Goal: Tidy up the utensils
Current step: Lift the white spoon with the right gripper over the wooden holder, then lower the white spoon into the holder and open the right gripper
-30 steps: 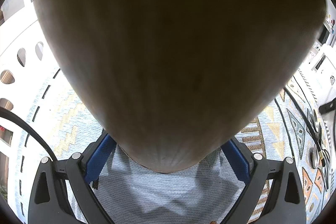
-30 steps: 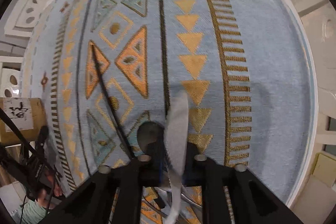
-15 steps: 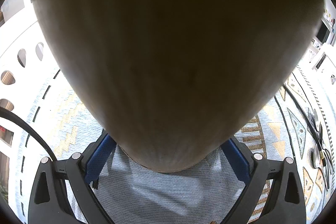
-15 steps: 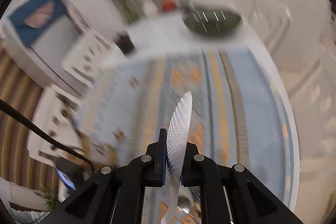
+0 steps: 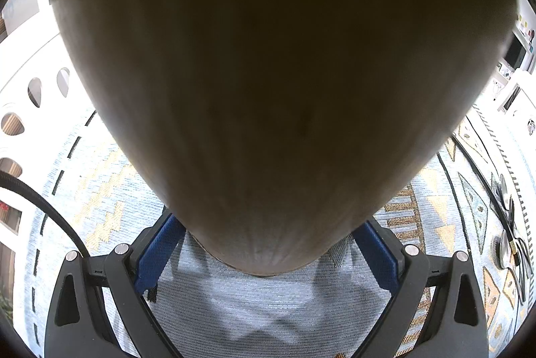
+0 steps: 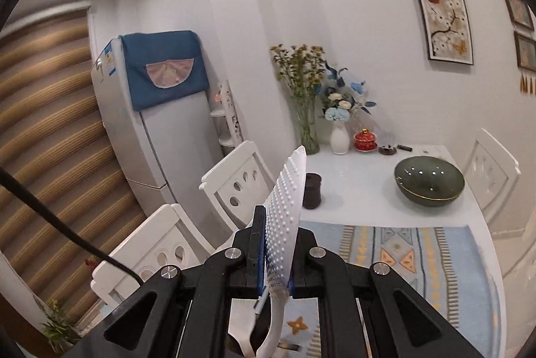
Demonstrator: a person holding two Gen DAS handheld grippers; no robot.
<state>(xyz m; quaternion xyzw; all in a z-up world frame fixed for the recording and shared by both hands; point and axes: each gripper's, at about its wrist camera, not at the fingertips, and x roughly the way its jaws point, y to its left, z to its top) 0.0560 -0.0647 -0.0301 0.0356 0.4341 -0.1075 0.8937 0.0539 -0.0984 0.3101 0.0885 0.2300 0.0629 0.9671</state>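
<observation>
**Rice paddle lifted clear of the counter**

Raised and tipped up since a second ago, the right claw now looks across the room instead of down at the patterned mat. The left claw has not shifted.

The right claw is clamped on a white rice paddle, its two fingers nearly together on the flat, studded blade. The blade stands on edge and reaches up and away from the claw; the handle hangs below, near the camera. The paddle is in the air above the near end of the counter.

The left claw is spread wide around a large brown wooden container, blue pads on either side of its rounded wall. It fills that view and seems to rest on the mat. More metal utensils lie on the mat at the far right of that view.

The paddle looks like thin plastic: light, fairly stiff, hard to damage. The studs give the pads some bite, but a grip on the broad blade leaves the handle free to swing, so it may pivot. Holding near the neck would likely steady it. The container looks rigid and heavier, with a smooth curved wall that could slip; a grip across its widest part seems safest.
</observation>
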